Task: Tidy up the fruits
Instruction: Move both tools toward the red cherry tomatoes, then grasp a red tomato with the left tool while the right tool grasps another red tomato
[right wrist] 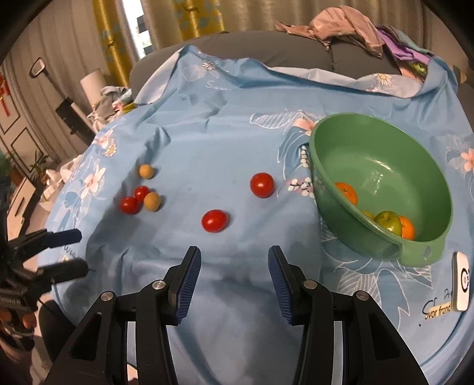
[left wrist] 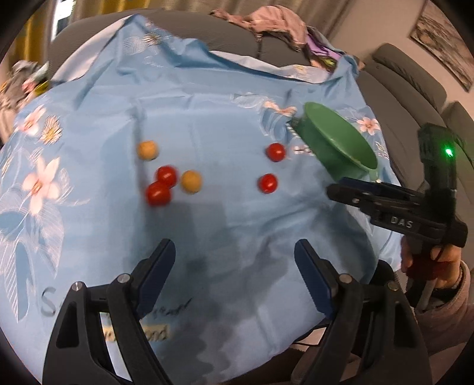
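Observation:
Several red tomatoes lie on the blue flowered cloth [right wrist: 225, 154]: one [right wrist: 262, 184] near the green bowl [right wrist: 426, 165], one [right wrist: 214, 220] closer to me, and a pair [right wrist: 129, 205] at the left touching a tan round fruit [right wrist: 152, 201]. Another tan fruit [right wrist: 146, 171] sits behind them. The bowl holds two oranges [right wrist: 346, 192] and a green apple [right wrist: 388, 222]. My right gripper [right wrist: 234, 266] hangs open and empty just short of the nearer tomato. My left gripper [left wrist: 234, 263] is open and empty, short of the tomato pair [left wrist: 158, 194].
A white remote [right wrist: 461, 280] lies at the cloth's right edge beside the bowl. Grey sofa cushions [right wrist: 296, 50] with crumpled clothes [right wrist: 343, 23] rise behind the table. A person's hand [left wrist: 432, 263] holds the right gripper [left wrist: 349, 189] by the bowl [left wrist: 334, 142].

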